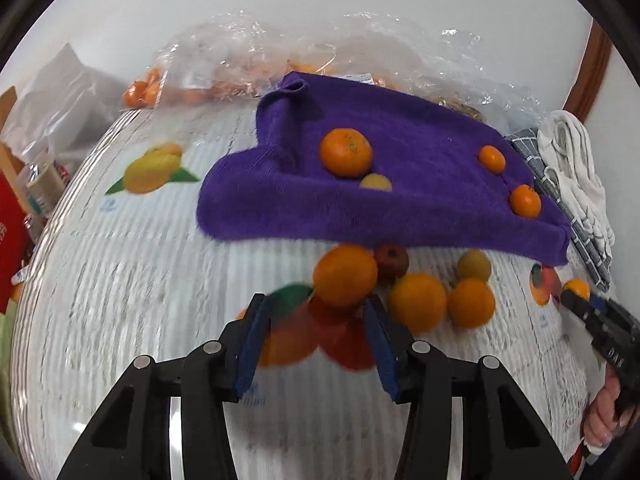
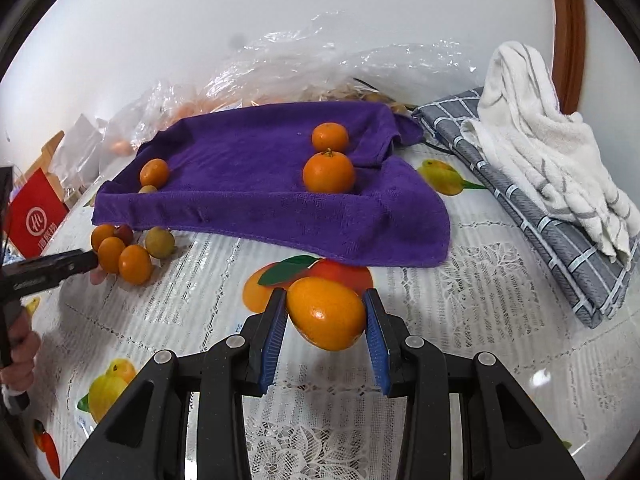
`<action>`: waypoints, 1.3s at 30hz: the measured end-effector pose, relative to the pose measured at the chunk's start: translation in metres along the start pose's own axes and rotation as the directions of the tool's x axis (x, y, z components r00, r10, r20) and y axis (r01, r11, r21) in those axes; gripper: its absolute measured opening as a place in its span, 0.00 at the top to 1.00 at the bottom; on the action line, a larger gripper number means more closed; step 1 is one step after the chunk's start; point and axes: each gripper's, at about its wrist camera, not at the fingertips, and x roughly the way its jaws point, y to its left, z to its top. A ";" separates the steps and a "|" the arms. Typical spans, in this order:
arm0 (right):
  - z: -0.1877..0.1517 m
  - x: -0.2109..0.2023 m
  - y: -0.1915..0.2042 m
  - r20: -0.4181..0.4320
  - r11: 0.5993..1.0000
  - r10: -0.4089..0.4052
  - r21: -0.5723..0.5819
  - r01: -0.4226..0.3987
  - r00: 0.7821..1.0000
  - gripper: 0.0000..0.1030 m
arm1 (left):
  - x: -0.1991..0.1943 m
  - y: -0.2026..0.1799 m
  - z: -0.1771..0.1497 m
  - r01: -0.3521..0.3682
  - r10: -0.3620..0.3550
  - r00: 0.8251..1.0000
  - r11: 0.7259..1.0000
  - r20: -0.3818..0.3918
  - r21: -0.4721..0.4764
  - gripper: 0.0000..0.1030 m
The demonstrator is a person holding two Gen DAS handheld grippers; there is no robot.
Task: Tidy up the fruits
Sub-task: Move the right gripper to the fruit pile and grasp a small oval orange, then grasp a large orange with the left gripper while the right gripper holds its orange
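Covering the table, a white lace-pattern tablecloth printed with fruit point(image 2: 500, 280) carried every other item. A purple terry towel point(image 2: 248, 168) lay at 12 o'clock in the right wrist view. A folded grey checked cloth point(image 2: 560, 248) lay at 3 o'clock, with a crumpled white towel point(image 2: 540, 140) on top of it. Clear plastic bags point(image 2: 320, 56) stood behind the purple towel.

The right gripper point(image 2: 324, 296) sat at 6 o'clock. Its blue pads were closed against both sides of an oval orange fruit point(image 2: 326, 312), which was held clear of the tablecloth.

The left gripper point(image 1: 314, 300) had its pads part-way apart and gripped nothing. A round orange point(image 1: 345, 276) lay just beyond its fingertips, at 12 o'clock from them.

A cluster of loose fruit point(image 2: 135, 264) lay at 9 o'clock in the right wrist view, beside the towel's near edge. A stemmed mandarin point(image 2: 329, 171) rested on the towel.
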 end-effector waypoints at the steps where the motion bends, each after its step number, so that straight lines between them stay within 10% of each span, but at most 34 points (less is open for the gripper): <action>1: 0.001 0.001 0.001 -0.007 1.000 -0.002 0.000 0.002 1.000 0.63 | 0.002 0.000 0.003 0.019 -0.019 1.000 1.000 -0.001 0.001 0.55; 9: 0.000 0.010 -0.001 -0.052 1.000 0.013 0.016 -0.012 0.999 0.63 | 0.011 -0.004 0.008 0.084 -0.084 0.996 0.996 0.027 0.004 0.70; 21: -0.001 0.004 0.004 -0.013 1.000 0.002 -0.019 -0.002 1.000 0.63 | -0.018 0.007 0.007 0.061 -0.052 0.977 0.997 0.204 -0.036 0.71; 39: -0.003 0.000 0.004 0.005 0.999 0.020 -0.027 -0.020 1.000 0.63 | -0.022 0.003 0.004 0.098 -0.085 0.970 0.994 0.227 -0.047 0.71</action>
